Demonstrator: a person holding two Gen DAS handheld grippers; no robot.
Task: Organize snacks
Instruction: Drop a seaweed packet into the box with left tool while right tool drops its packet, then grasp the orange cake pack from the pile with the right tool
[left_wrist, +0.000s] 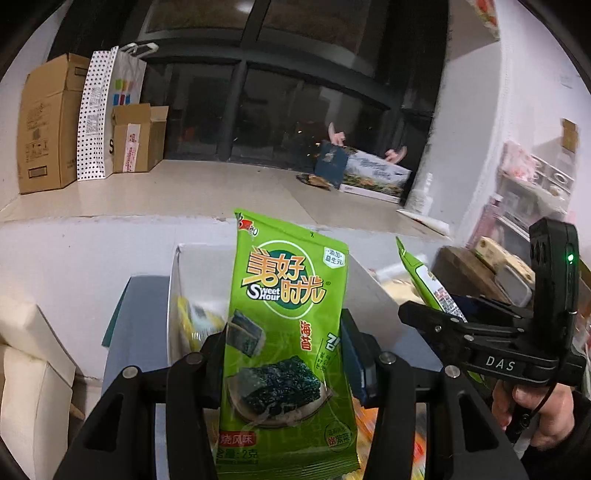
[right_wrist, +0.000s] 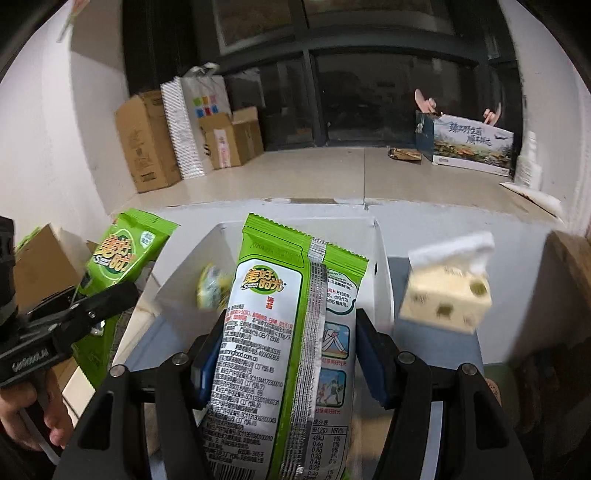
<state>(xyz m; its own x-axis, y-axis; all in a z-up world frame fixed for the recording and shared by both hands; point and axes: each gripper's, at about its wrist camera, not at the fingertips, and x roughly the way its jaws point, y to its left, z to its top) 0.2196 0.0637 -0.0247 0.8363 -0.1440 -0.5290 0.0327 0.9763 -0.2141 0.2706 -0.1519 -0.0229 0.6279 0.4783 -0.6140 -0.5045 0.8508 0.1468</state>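
Left wrist view, gripper: left gripper (left_wrist: 282, 354) clenched on a green seaweed packet (left_wrist: 286, 332), front face toward the camera, blue pads pressing its two side edges.
Left wrist view, packet pose: upright, top seal up, lower end hanging below the jaws; held by the edges, likely so the flat pouch stays stiff and can drop in standing.
Left wrist view, destination: white bin (left_wrist: 177, 280) just beyond the packet, a yellow snack (left_wrist: 192, 317) blurred inside it; the packet seems to be on its way there.
Left wrist view, other hand: right gripper (left_wrist: 439, 314) at the right edge, carrying a second green packet (left_wrist: 424, 280) tilted, a person's hand (left_wrist: 532, 410) on the handle.
Left wrist view, background: cardboard boxes (left_wrist: 48, 122) and a dotted paper bag (left_wrist: 96, 110) on the ledge by the dark window.

Right wrist view, gripper: jaws grasping the second packet (right_wrist: 288, 332), back face with silver seam and printed text showing, pads on both side edges.
Right wrist view, packet place: above the open bin (right_wrist: 380, 258), near its front, not yet lowered.
Right wrist view, left gripper: (right_wrist: 107, 299) beside the bin's left wall, its packet (right_wrist: 125, 254) outside the bin.
Right wrist view, nearby: tissue pack (right_wrist: 447, 295) right of the bin, blurred.
Right wrist view, judgement: both packets lifted together, probably to file matching snacks side by side.
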